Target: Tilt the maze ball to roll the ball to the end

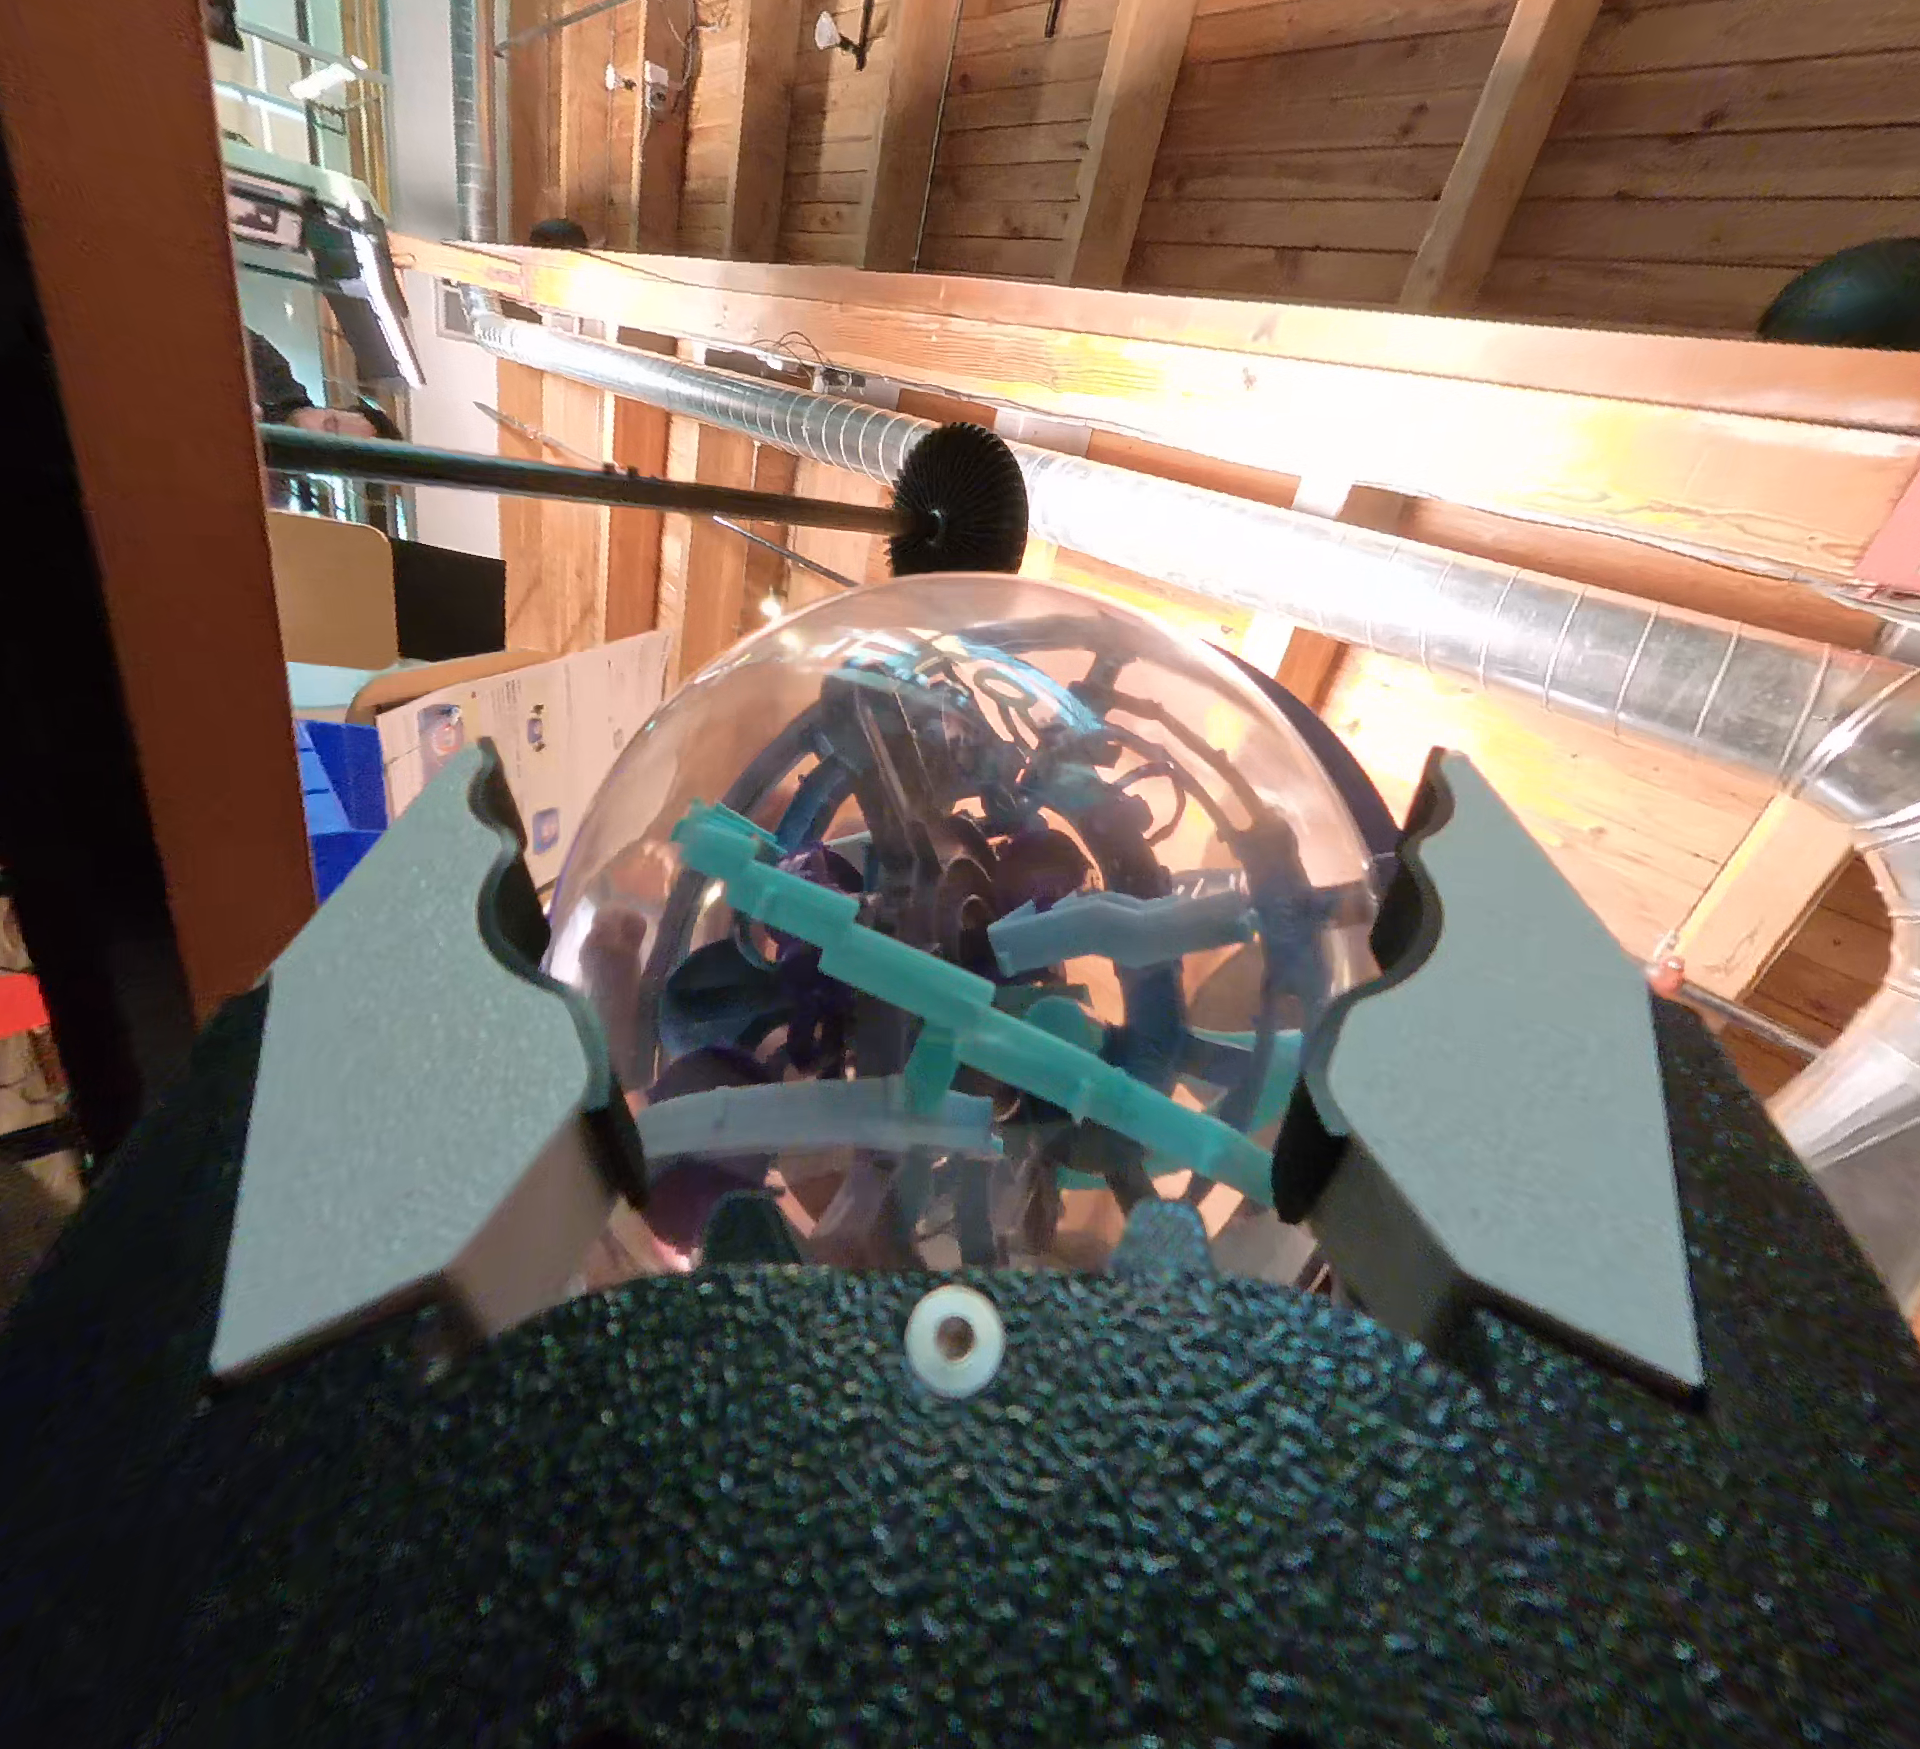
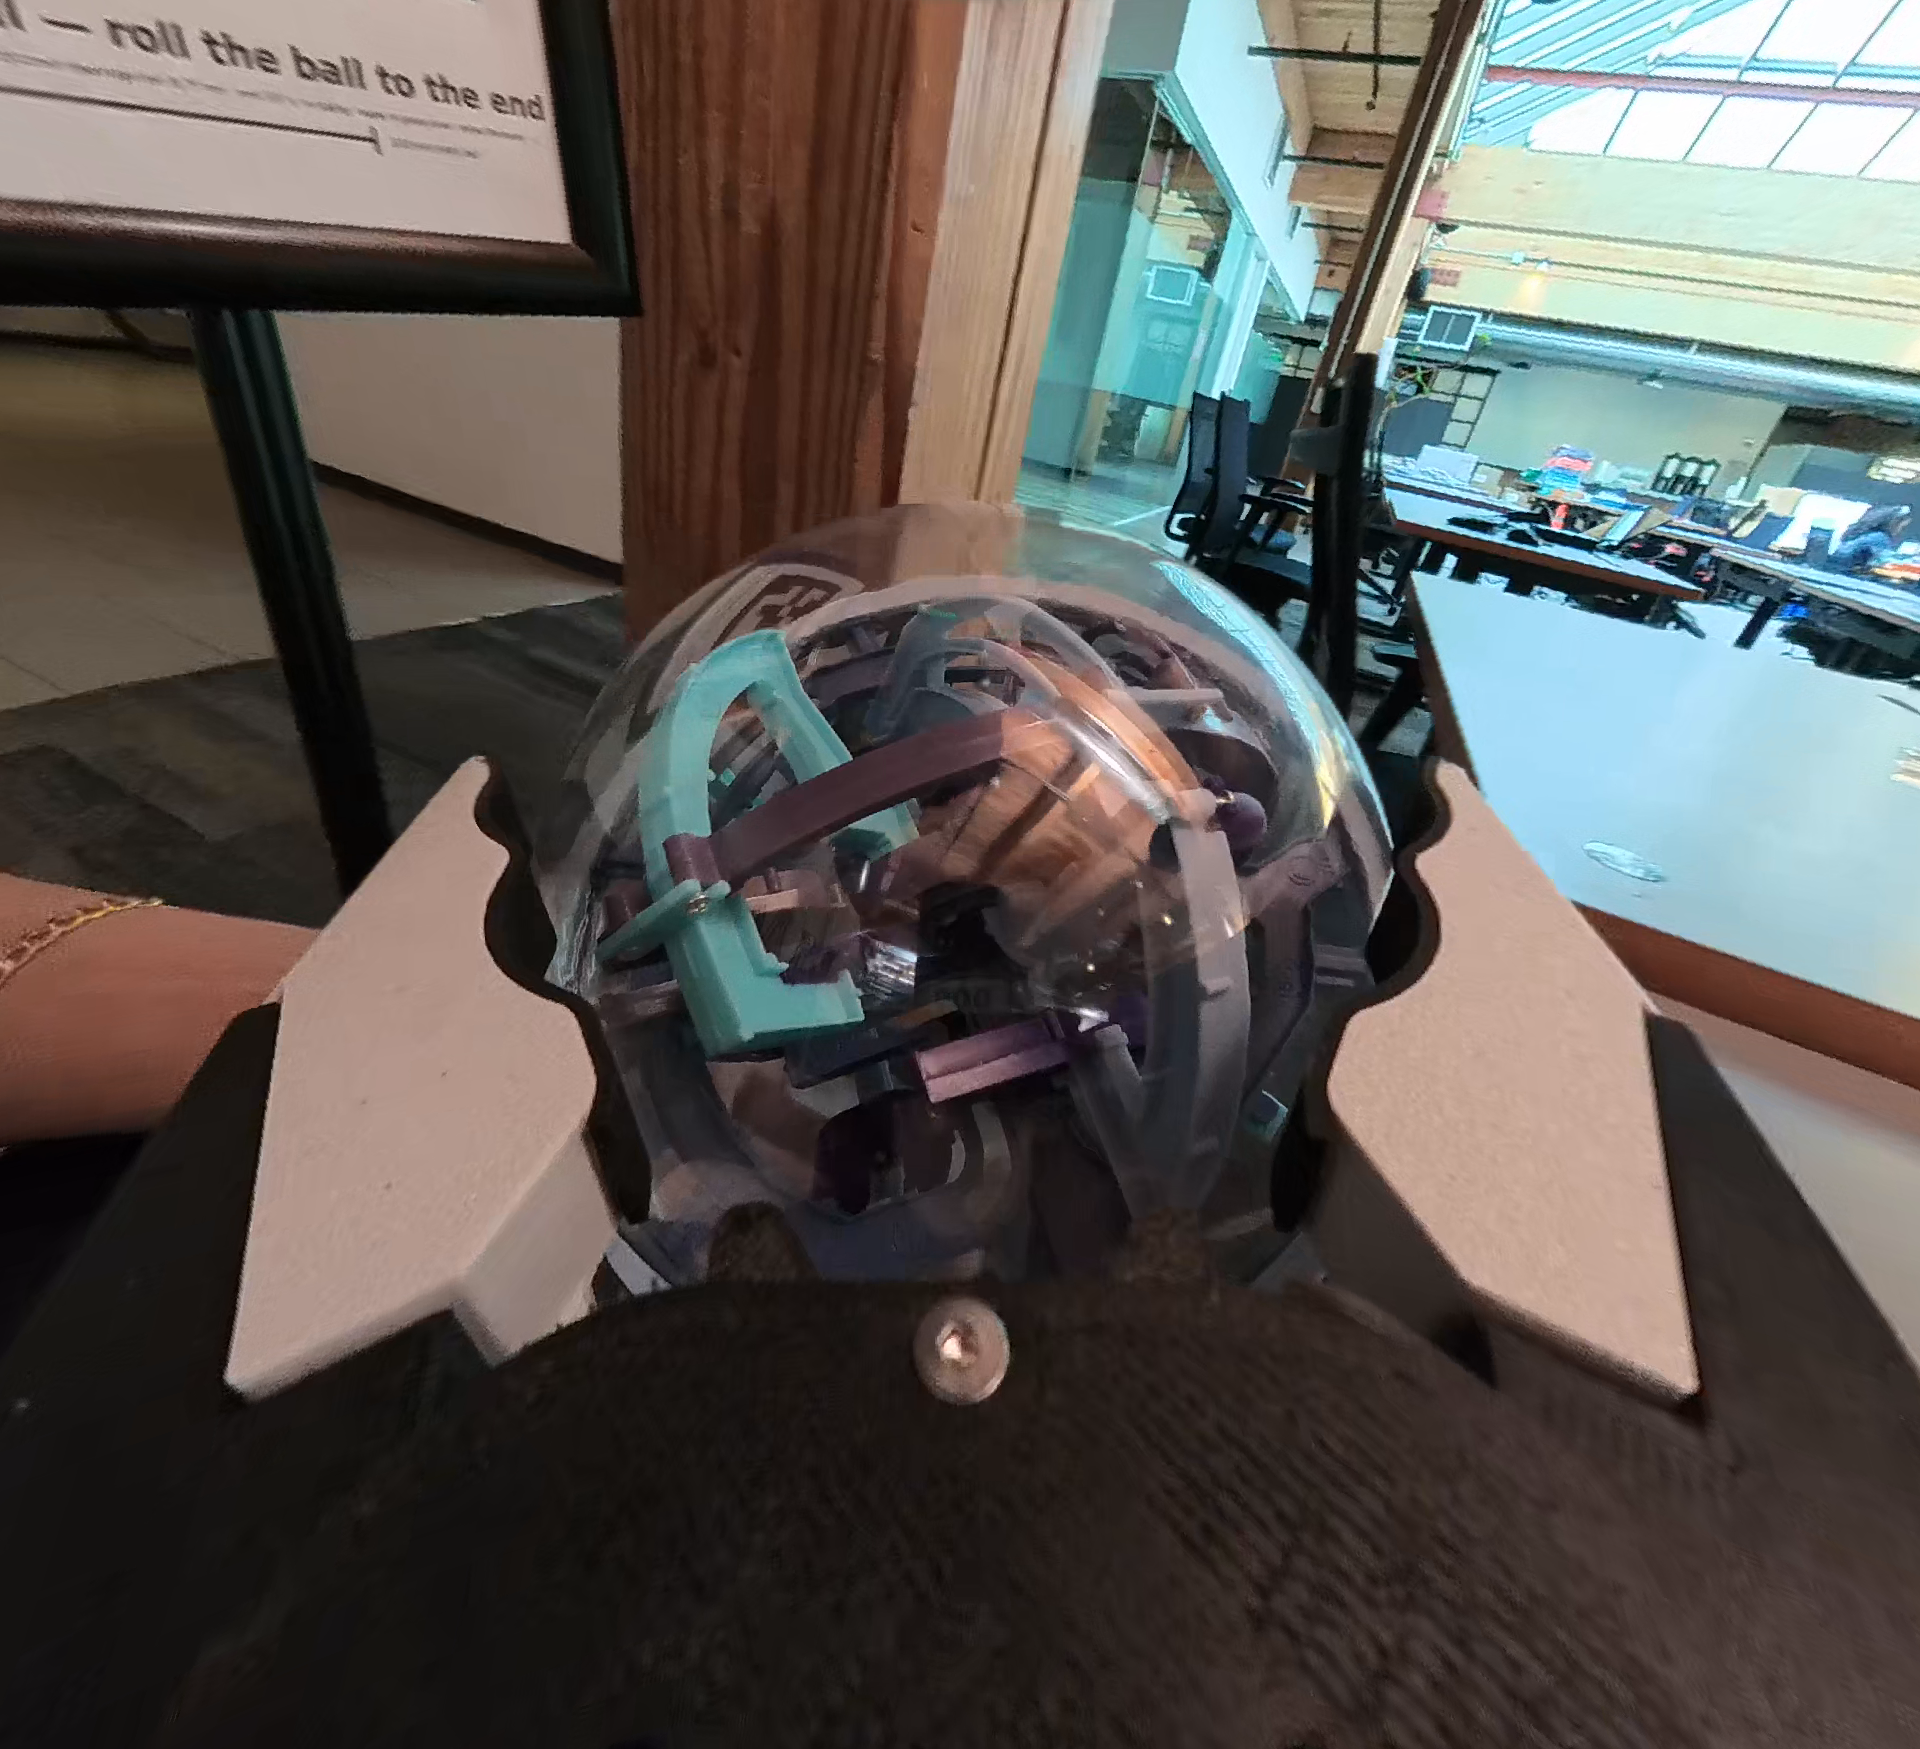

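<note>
I've got the maze ball (image 1: 961,899) up in the air, clamped from both sides: my left gripper (image 1: 961,972) and right gripper (image 2: 961,951) each spread wide, fingers (image 2: 416,1076) pressed against the clear shell. We're mid-tilt here, I'd say. The little ball inside? Can't spot it among the teal track (image 1: 966,1003). Next calls for slow, matched wrist rolls.

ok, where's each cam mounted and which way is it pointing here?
Left wrist view: on the left gripper, tilted up toward wooden ceiling beams and a metal duct; its jaws close on the maze ball.
Right wrist view: on the right gripper, facing level past a wooden post into an open workspace; jaws clamp the maze ball, a forearm shows left.
Shared: the maze ball.
</note>
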`<control>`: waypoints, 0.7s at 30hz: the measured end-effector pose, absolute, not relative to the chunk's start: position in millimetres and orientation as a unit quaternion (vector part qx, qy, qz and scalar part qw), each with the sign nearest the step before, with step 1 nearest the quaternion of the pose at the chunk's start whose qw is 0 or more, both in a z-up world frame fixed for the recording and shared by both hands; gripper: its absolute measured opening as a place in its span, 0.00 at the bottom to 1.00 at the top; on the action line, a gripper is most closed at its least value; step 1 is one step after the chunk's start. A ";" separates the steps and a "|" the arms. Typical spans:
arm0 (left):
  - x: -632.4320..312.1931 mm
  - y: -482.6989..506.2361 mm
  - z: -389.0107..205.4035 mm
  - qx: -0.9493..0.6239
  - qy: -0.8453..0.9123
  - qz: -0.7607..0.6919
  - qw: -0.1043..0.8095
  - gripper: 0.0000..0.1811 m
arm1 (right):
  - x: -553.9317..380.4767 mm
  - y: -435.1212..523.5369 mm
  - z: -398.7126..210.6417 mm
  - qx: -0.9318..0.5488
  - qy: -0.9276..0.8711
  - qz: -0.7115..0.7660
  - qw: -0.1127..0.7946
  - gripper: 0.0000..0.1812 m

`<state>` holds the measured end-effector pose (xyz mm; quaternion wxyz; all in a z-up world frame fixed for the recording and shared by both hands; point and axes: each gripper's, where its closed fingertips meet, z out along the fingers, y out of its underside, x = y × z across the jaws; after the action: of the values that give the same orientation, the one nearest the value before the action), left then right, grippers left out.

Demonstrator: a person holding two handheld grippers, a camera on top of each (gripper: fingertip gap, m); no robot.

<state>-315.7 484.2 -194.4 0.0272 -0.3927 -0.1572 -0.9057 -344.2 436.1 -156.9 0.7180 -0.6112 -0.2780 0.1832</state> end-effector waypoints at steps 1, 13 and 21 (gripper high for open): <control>-307.8 488.9 -192.6 -0.389 -0.153 -0.908 0.021 0.87 | -337.6 441.3 -155.6 -0.614 -0.279 0.177 0.717 0.87; -280.5 536.8 -193.6 -0.366 -0.111 -0.923 0.040 0.87 | -310.4 492.1 -162.2 -0.583 -0.312 0.197 0.723 0.87; -285.2 545.9 -204.3 -0.380 -0.133 -0.914 0.045 0.87 | -312.8 500.6 -169.8 -0.581 -0.304 0.216 0.723 0.87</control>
<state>-285.2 545.9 -204.3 0.0454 -0.3799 -0.1329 -0.9143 -312.8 500.6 -169.8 0.7233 -0.5812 -0.3039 0.2161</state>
